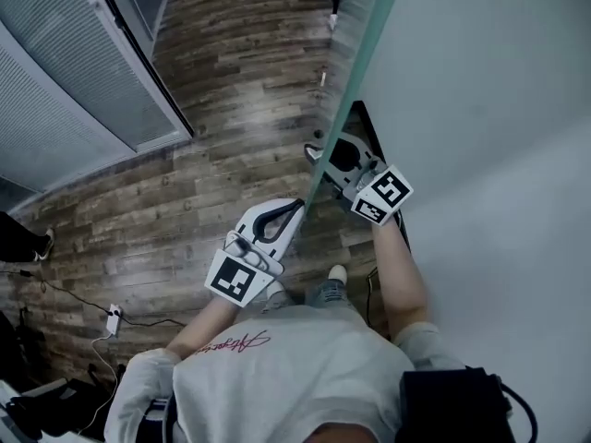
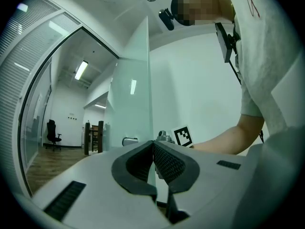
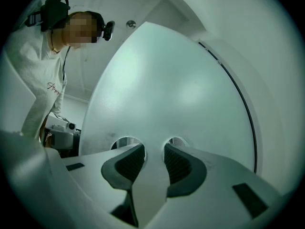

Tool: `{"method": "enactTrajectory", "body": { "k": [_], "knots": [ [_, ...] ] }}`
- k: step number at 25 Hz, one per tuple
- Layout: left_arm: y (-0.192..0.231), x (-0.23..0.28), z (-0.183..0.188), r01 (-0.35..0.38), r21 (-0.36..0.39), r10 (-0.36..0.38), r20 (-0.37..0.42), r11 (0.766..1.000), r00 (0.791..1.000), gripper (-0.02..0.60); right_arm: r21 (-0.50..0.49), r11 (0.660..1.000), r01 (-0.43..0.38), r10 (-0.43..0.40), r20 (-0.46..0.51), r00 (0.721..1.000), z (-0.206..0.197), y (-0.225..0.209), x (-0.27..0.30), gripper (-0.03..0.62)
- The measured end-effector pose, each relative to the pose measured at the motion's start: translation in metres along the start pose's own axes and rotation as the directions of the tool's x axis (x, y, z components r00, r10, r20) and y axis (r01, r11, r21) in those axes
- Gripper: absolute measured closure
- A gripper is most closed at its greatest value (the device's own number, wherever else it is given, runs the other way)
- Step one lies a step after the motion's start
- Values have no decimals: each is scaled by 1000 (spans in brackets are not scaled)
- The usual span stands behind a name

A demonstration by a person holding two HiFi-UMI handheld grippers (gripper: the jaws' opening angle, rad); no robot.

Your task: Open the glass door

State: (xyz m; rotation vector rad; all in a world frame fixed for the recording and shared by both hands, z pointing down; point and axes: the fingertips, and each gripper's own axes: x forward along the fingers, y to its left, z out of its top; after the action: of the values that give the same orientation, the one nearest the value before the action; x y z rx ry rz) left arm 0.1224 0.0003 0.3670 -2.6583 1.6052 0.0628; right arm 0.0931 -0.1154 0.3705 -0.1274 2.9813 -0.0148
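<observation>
Looks like you're partway there: the glass door (image 1: 355, 83) stands edge-on between your two arms, swung clear of the white wall (image 1: 499, 109), with a dark gap showing on that side, so I'd call it ajar but not fully open, and the rest of the swing is what's left. Your left gripper (image 2: 152, 145) has its jaws pulled together right on the door's free edge and seems to pinch the glass. Your right gripper (image 3: 153, 150) has its jaws wide, with a pale handle (image 3: 143, 190) filling the gap pad to pad, so that reads as a grip to me. As for writing, there's only red script on your shirt (image 1: 235, 342), too small to read, and the marker cube (image 1: 383, 195) carries only a pattern.
</observation>
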Motion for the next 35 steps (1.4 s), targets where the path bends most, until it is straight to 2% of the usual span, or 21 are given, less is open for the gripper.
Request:
{"method": "enactTrajectory", "body": {
  "k": [3, 10, 19, 22, 27, 31, 35],
  "knots": [
    [-16, 18, -7, -3, 25, 3, -8, 1000, 1000, 565, -2, 1000, -30, 30, 6, 1000, 2, -4, -20, 456],
    [-46, 54, -9, -104, 38, 104, 2, 994, 995, 565, 8, 994, -109, 109, 14, 994, 10, -12, -56, 456],
    [-79, 94, -2, -197, 60, 193, 62, 979, 979, 565, 20, 983, -184, 184, 25, 983, 18, -27, -106, 456],
    [-84, 104, 3, -203, 56, 198, 82, 978, 977, 565, 24, 981, -192, 192, 12, 981, 19, -32, -119, 456],
    [-101, 132, 6, -129, 54, 124, 86, 990, 989, 565, 35, 981, -192, 192, 2, 981, 20, -51, -144, 456],
    [-115, 147, 5, -10, 45, 8, 54, 999, 999, 565, 46, 976, -215, 215, -9, 977, 25, -62, -162, 456],
    [-132, 162, -3, 106, 66, -106, 3, 992, 994, 565, 58, 971, -231, 231, 0, 973, 27, -74, -183, 456]
  ]
}}
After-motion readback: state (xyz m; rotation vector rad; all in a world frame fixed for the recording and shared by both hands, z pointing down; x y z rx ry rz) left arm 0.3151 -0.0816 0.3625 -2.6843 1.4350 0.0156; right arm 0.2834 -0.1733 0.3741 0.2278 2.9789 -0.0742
